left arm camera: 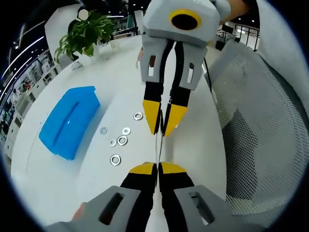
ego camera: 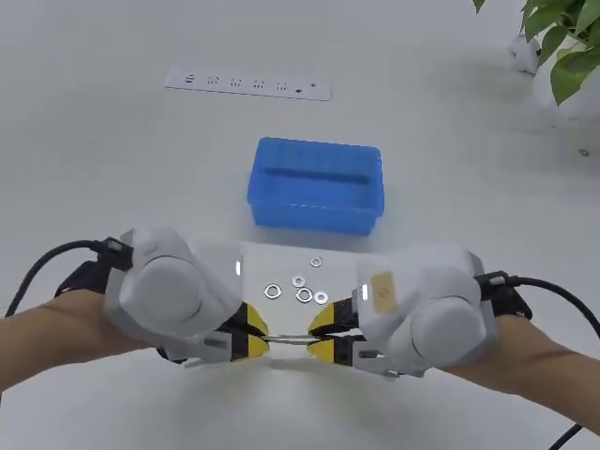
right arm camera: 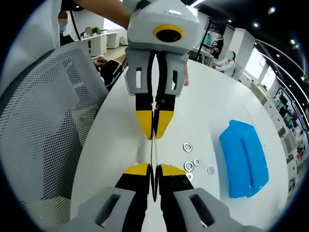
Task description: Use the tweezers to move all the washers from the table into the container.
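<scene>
Thin metal tweezers (ego camera: 287,338) span the gap between my two grippers, just above the white table (ego camera: 112,169). My left gripper (ego camera: 257,337) is shut on one end and my right gripper (ego camera: 317,337) on the other, tip to tip. Several steel washers (ego camera: 304,295) lie loose just beyond them. The blue container (ego camera: 316,185) stands behind the washers. In the left gripper view my left gripper (left arm camera: 157,168) holds the tweezers (left arm camera: 158,147), with washers (left arm camera: 121,140) and container (left arm camera: 67,121) to the left. In the right gripper view my right gripper (right arm camera: 153,169) grips the tweezers (right arm camera: 153,150); washers (right arm camera: 189,166) and container (right arm camera: 244,157) lie to the right.
A white power strip (ego camera: 248,83) lies at the far side of the table. A potted plant (ego camera: 562,42) stands at the far right corner. A mesh office chair (right arm camera: 48,125) is behind the near table edge. People sit at desks in the background.
</scene>
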The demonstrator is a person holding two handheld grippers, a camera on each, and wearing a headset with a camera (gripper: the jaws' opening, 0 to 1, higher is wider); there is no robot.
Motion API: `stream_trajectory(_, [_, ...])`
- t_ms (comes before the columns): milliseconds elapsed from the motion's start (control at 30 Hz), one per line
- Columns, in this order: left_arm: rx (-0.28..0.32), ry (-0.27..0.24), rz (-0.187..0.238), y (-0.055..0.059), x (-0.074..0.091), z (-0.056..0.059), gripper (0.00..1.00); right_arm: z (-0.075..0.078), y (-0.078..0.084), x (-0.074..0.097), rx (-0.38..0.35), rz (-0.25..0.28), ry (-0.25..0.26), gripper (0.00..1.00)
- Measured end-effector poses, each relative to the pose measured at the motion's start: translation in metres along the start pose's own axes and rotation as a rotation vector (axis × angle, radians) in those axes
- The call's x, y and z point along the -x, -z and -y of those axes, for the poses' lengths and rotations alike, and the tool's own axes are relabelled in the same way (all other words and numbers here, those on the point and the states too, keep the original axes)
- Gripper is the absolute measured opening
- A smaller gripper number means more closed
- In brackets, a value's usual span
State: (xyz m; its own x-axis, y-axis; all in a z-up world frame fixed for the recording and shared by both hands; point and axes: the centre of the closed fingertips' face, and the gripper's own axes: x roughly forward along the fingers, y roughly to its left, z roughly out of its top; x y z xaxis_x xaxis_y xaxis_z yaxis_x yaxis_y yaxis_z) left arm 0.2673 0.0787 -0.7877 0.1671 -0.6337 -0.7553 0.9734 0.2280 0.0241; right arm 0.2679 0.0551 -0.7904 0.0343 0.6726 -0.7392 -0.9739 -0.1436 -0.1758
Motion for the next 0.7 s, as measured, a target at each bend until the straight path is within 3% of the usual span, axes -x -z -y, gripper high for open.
stream_trajectory(167, [-0.031, 0.008, 0.054, -0.018, 0.015, 0.003, 0.06, 0.002, -0.003, 0.002, 0.008, 0.019, 0.019, 0.08])
stream_trajectory(400, [-0.077, 0.026, 0.088, -0.032, 0.024, 0.007, 0.06, 0.001, -0.009, -0.001, -0.005, 0.053, 0.026, 0.08])
stream_trajectory(433, [-0.087, 0.021, 0.076, -0.03, 0.024, 0.007, 0.06, 0.001, -0.01, -0.001, -0.008, 0.059, 0.026, 0.08])
stream_trajectory(700, [-0.095, 0.004, 0.121, -0.045, 0.025, 0.005, 0.05, 0.003, -0.01, 0.005, -0.05, 0.1, 0.039, 0.08])
